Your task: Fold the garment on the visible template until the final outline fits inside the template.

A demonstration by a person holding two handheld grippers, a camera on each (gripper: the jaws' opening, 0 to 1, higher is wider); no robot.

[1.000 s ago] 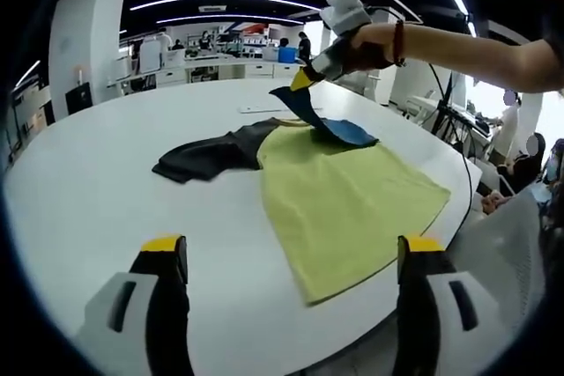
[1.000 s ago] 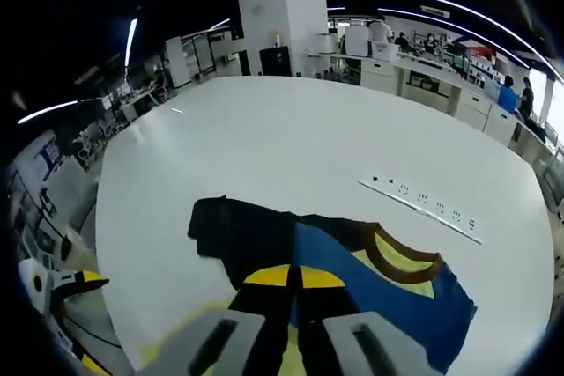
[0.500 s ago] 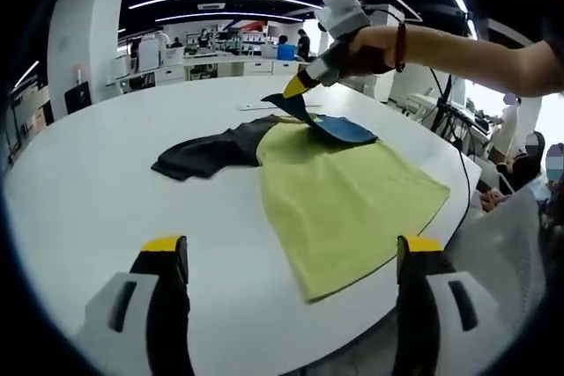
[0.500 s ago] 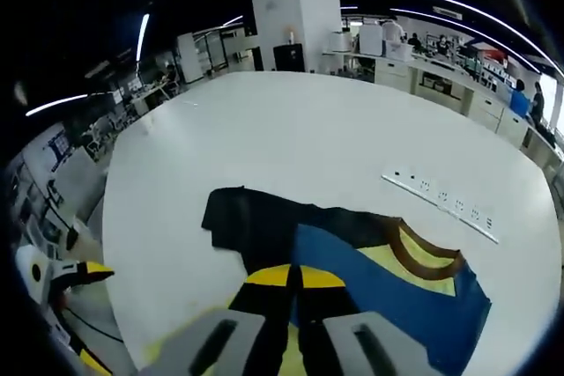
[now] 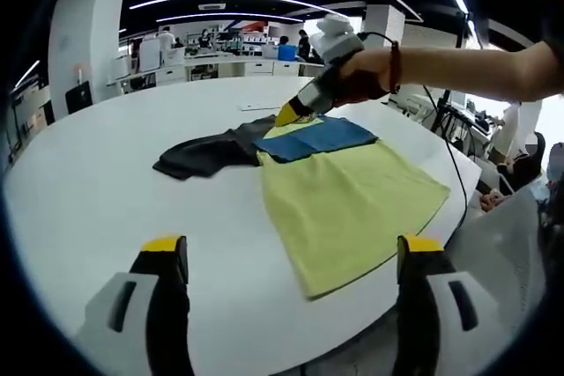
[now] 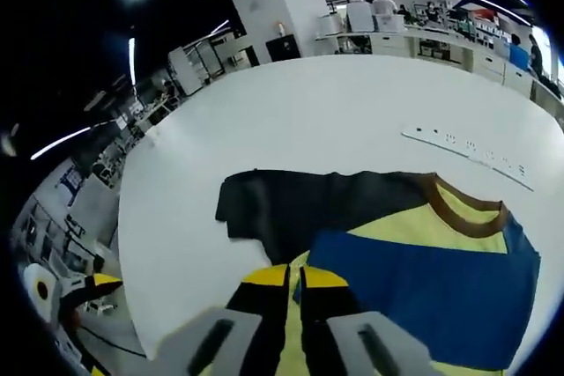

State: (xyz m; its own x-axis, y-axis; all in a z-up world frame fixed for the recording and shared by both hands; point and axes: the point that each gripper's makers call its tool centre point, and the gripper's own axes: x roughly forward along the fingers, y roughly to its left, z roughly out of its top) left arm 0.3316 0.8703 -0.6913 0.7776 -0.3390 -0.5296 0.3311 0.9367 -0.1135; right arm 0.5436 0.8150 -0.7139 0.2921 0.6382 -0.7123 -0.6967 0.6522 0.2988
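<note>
Looking along the left gripper view, I see my left gripper (image 5: 291, 257) held back over the near edge of the white table (image 5: 88, 191), jaws spread wide with nothing between them. The garment (image 5: 344, 200), a T-shirt with a yellow-green body, lies flat ahead. Its blue sleeve (image 5: 317, 138) is turned in across the chest, and its black sleeve (image 5: 207, 154) trails out flat on the table. The right gripper (image 5: 291, 114) is down at the inner edge of the blue sleeve. I cannot make out a template outline.

In the right gripper view, the right gripper's jaws are closed together on the edge of the blue sleeve (image 6: 423, 283), low over the shirt. The brown collar (image 6: 467, 209) sits beyond it, and a white power strip (image 6: 467, 149) lies farther off.

I judge the fabric light, limp and prone to drag. Holds belong on hems and sleeve ends, pinched thinly to lift one layer. The black sleeve's cuff looks the next sound grip.
</note>
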